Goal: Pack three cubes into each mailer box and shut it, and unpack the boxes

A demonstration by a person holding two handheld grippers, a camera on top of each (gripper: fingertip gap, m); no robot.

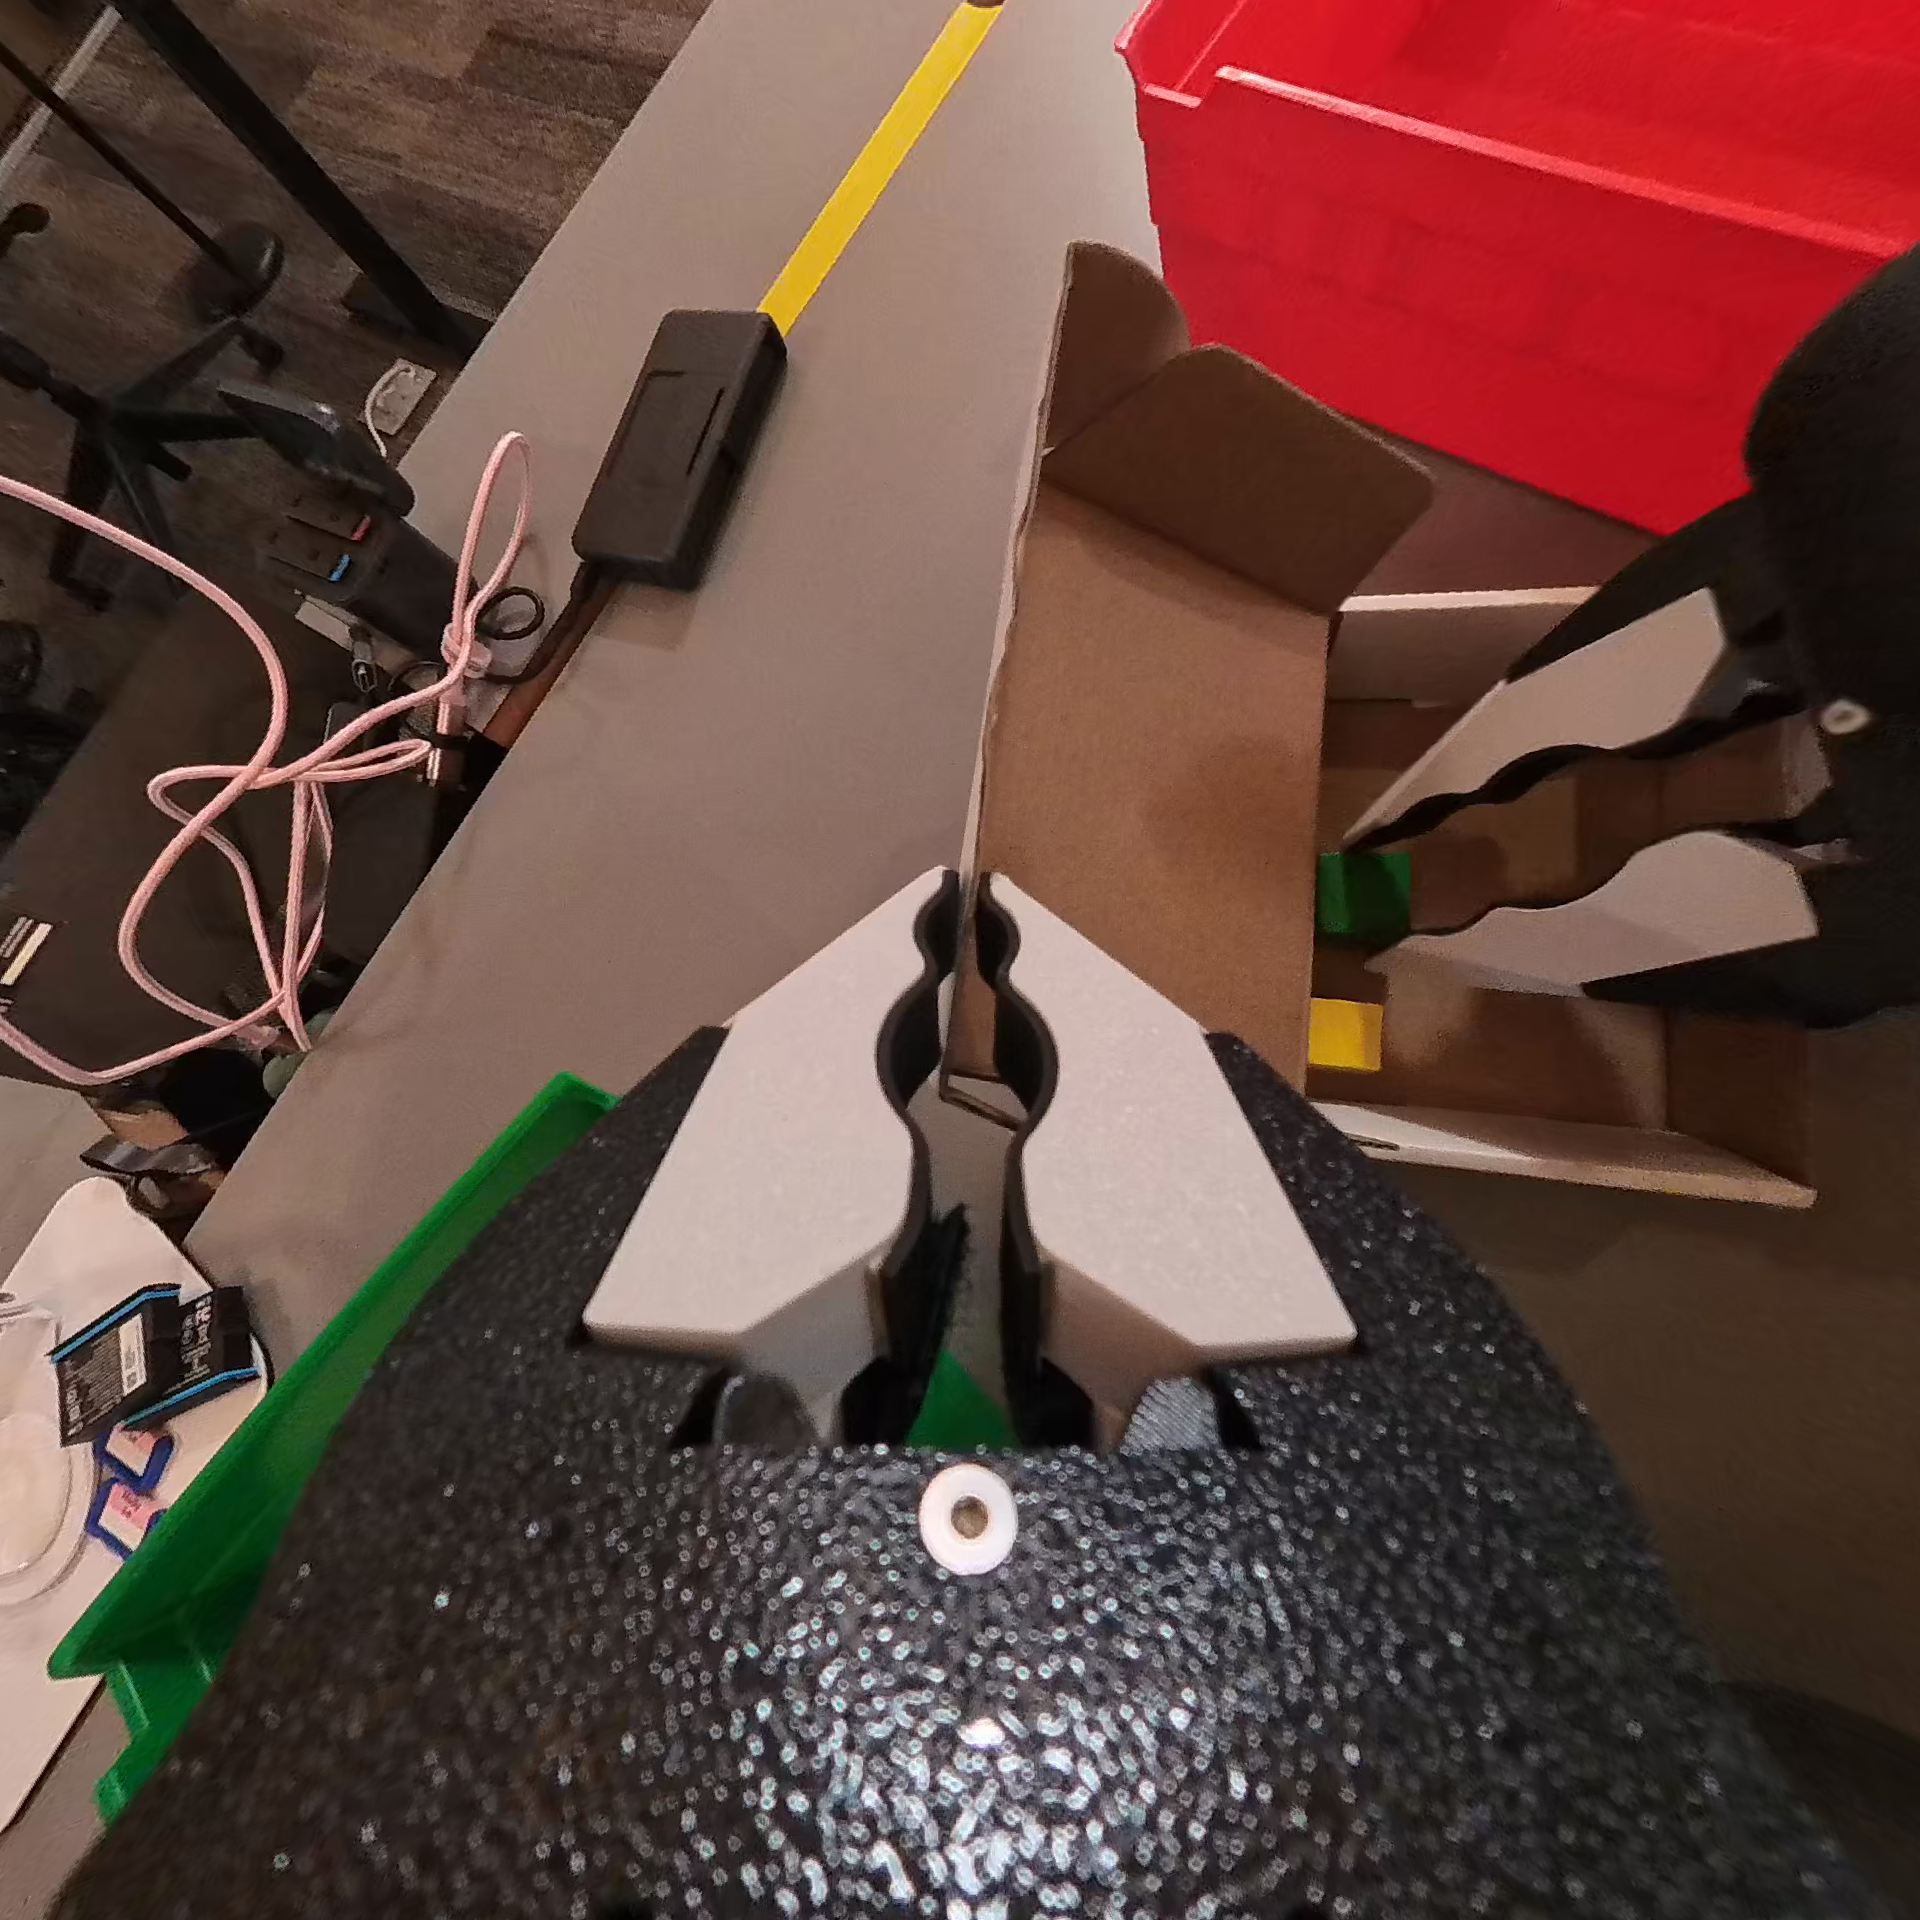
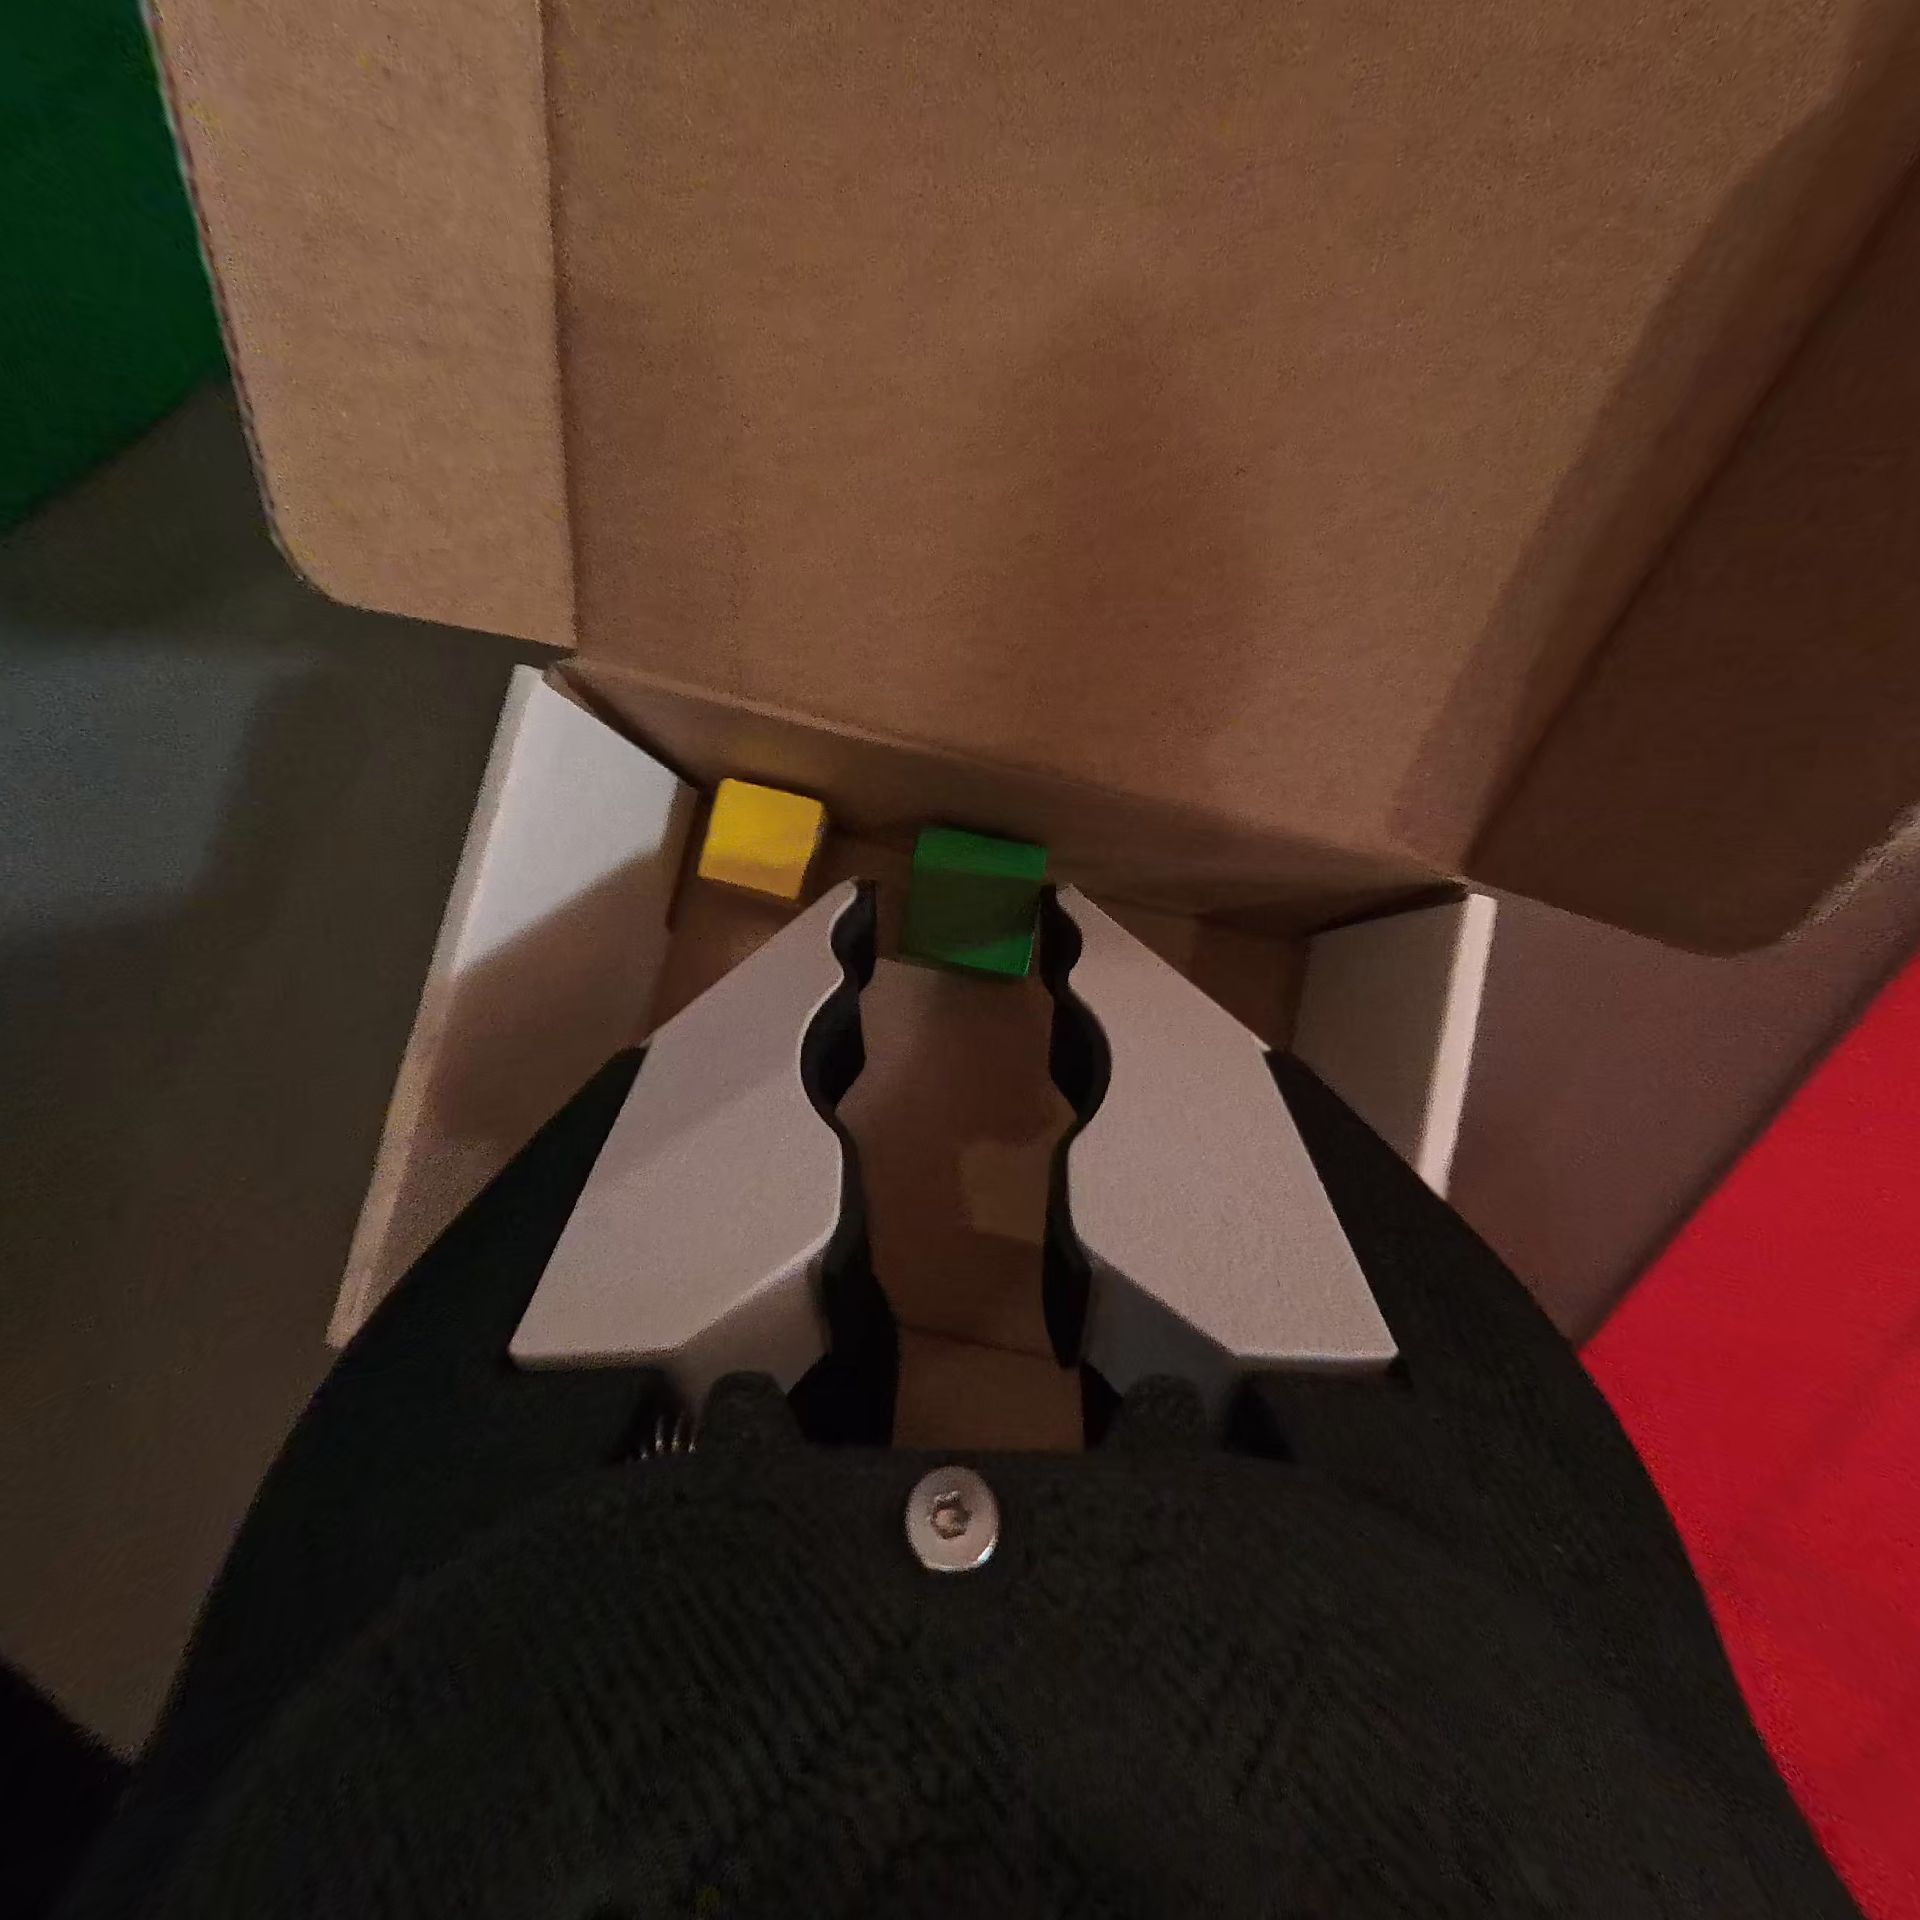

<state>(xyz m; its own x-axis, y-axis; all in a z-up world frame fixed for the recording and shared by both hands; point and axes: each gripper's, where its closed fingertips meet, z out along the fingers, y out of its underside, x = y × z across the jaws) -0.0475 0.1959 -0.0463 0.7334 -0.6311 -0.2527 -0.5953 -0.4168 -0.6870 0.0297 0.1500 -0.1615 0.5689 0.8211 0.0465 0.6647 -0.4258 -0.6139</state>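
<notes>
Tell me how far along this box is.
Done: brown cardboard mailer box opened; left gripper pinches its lid upright. In hand: open right gripper straddles small green cube, not clamped. Left: yellow cube; whether packing or unpacking, unclear.

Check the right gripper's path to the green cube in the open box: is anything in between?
Nothing visible. The right gripper is open inside the mailer box, fingertips flanking the green cube; the yellow cube sits aside.

Brown inside and white outside are seen on the mailer box [image 1: 1143, 727]. Within it, a green cube [image 2: 971, 904] and a yellow cube [image 2: 764, 847]. Beside the box, a red bin [image 1: 1507, 260]; a yellow stripe [image 1: 883, 156] on the grey table [image 1: 675, 779].
</notes>
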